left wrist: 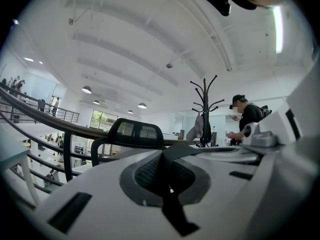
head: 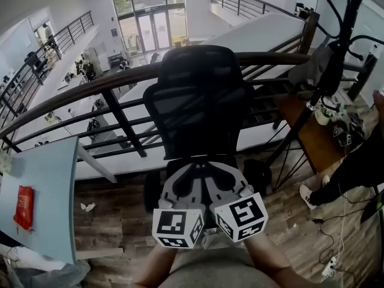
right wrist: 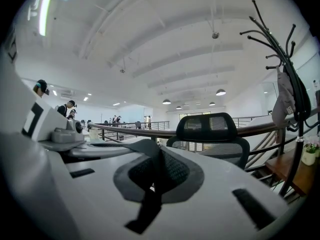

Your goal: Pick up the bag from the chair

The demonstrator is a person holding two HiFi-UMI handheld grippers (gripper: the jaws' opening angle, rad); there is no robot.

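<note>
A black mesh office chair [head: 201, 104] stands right in front of me against the curved railing [head: 90, 86]. Its seat is hidden behind my two grippers, and I see no bag on it. The left gripper [head: 185, 182] and right gripper [head: 225, 179] are held side by side, level, pointing at the chair, marker cubes toward me. Both are shut with nothing between the jaws. The left gripper view has its closed jaws [left wrist: 166, 159] below the chair's headrest [left wrist: 135, 130]. In the right gripper view the closed jaws [right wrist: 157, 160] sit left of the chair [right wrist: 210, 129].
A black coat rack [head: 336, 41] with a grey cloth item [head: 309, 71] hanging on it stands at the right, beside a wooden desk [head: 318, 140]. A person's leg and shoe [head: 315, 194] and floor cables are at the right. A light blue table [head: 42, 179] with a red packet [head: 24, 207] is left.
</note>
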